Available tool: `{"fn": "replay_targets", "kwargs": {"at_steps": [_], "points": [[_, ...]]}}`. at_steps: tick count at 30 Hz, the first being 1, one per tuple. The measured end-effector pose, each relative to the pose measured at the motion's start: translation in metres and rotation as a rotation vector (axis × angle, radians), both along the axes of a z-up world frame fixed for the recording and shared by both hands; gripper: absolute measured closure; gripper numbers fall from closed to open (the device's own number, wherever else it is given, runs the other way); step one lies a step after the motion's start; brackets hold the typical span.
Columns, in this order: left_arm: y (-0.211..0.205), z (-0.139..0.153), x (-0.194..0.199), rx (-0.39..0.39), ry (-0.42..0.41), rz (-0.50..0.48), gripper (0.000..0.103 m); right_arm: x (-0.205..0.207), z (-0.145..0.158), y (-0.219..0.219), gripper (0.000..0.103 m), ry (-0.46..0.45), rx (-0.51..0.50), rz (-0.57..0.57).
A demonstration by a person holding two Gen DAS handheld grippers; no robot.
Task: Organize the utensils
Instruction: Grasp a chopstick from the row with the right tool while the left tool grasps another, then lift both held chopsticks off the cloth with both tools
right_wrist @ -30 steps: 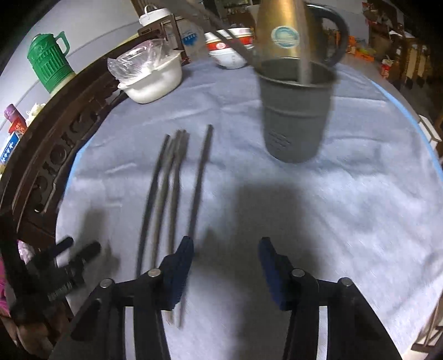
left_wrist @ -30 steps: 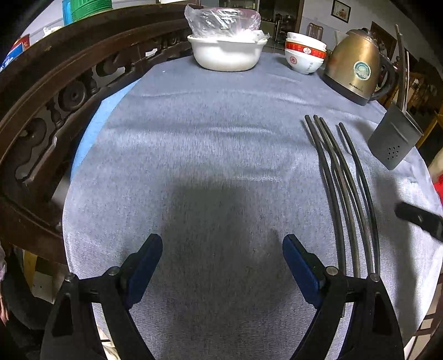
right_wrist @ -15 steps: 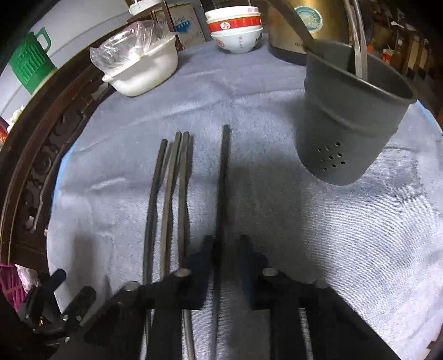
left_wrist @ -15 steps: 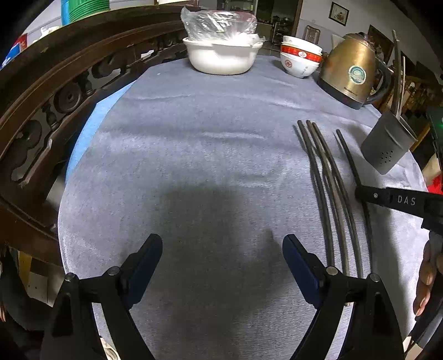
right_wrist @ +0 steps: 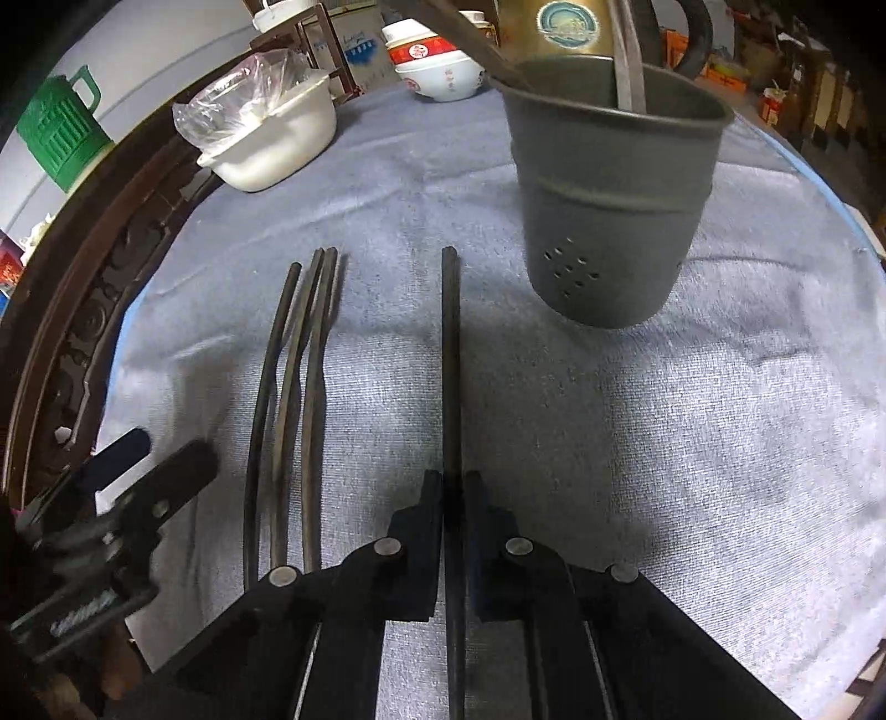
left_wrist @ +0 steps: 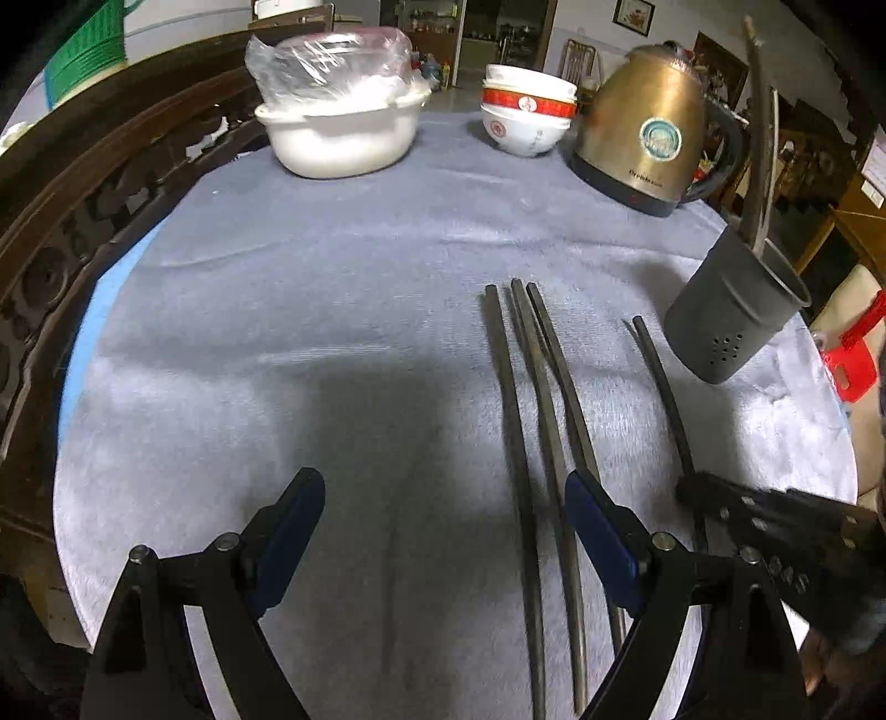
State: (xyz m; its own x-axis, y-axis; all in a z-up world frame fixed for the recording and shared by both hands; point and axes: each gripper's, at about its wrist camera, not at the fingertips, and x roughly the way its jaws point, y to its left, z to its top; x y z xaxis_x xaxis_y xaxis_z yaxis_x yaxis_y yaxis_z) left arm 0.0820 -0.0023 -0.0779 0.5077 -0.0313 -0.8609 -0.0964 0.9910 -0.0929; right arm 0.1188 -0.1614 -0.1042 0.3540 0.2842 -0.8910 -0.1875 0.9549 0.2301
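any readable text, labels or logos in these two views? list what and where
Kettle: small dark brand word near the base, too blurred to read; round teal badge above it, nothing legible.
Stacked bowls: red emblem and red band, characters too small to read.
Left claw body, in the right wrist view: pale lettering, blurred, unreadable.
Box behind the table: blue print, unreadable.
Utensil holder, chopsticks, white dish: no text.
Nothing can be quoted with confidence.

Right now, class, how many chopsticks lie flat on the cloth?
4: three chopsticks grouped at left, one chopstick clamped in the right gripper. Others stand in the holder.
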Motion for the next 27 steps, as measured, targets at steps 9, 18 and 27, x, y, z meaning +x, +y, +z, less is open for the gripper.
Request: {"fn": "replay_targets", "kwargs": {"at_steps": [9,18,27], "points": [[-0.010,-0.019,0.010,0.072,0.053,-0.027,0.061,-0.005,-0.001,-0.002,0.095,-0.006,0.024,0.005],[0.028,-0.018,-0.007,-0.026,0.090,0.013,0.097,-0.015,0.000,-0.005,0.095,0.004,0.018,0.014],[0.058,-0.021,-0.027,-0.169,0.091,0.063,0.095,-0.020,-0.001,-0.008,0.093,0.015,0.028,-0.009]]}}
